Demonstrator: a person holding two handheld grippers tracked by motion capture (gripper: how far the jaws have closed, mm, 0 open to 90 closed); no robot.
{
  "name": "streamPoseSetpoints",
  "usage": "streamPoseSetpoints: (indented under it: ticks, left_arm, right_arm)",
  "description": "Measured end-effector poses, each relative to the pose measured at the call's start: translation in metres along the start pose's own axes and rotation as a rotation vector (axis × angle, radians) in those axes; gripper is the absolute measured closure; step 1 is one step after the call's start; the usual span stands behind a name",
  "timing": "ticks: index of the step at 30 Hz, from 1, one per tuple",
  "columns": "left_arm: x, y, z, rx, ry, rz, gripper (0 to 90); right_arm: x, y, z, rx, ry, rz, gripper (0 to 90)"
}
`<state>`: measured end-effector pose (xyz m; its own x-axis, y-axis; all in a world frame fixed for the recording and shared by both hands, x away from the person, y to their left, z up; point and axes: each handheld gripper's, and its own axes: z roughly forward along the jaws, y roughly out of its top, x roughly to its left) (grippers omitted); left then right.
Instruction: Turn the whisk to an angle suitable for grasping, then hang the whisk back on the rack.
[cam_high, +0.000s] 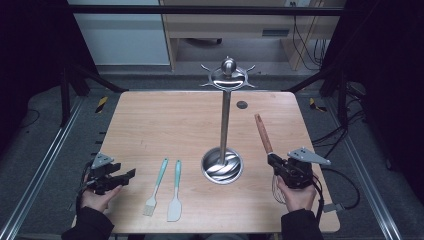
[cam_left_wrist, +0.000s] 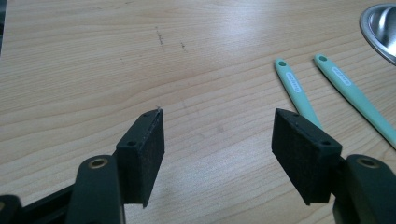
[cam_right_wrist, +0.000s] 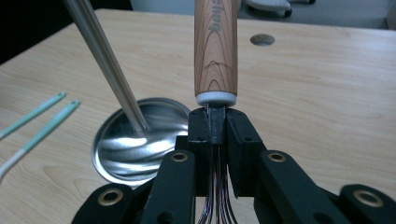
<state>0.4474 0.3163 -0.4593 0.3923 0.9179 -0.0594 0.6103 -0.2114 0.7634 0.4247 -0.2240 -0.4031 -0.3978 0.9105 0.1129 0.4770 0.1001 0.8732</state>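
Right gripper (cam_high: 278, 166), at the surface's (cam_high: 165, 120) right side: fingers clamped on a whisk (cam_high: 263, 134) just below its wooden handle (cam_right_wrist: 215, 46), handle pointing away. Left gripper (cam_high: 121, 178): fingers apart, empty, near a brush (cam_high: 156, 186) and spatula (cam_high: 175, 191). Centre: metal stand (cam_high: 224, 125).

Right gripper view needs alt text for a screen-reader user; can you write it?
Black jaws of the right gripper clamp a whisk just below its wooden handle. A steel utensil stand sits left on the wooden table.
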Motion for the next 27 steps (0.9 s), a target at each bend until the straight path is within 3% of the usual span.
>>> streamPoseSetpoints:
  ticks: [27]
  left_arm:
    - [-0.004, 0.001, 0.001, 0.005, -0.003, 0.020, 34.0]
  right_arm:
    - [0.024, 0.034, -0.047, -0.268, 0.075, -0.039, 81.1]
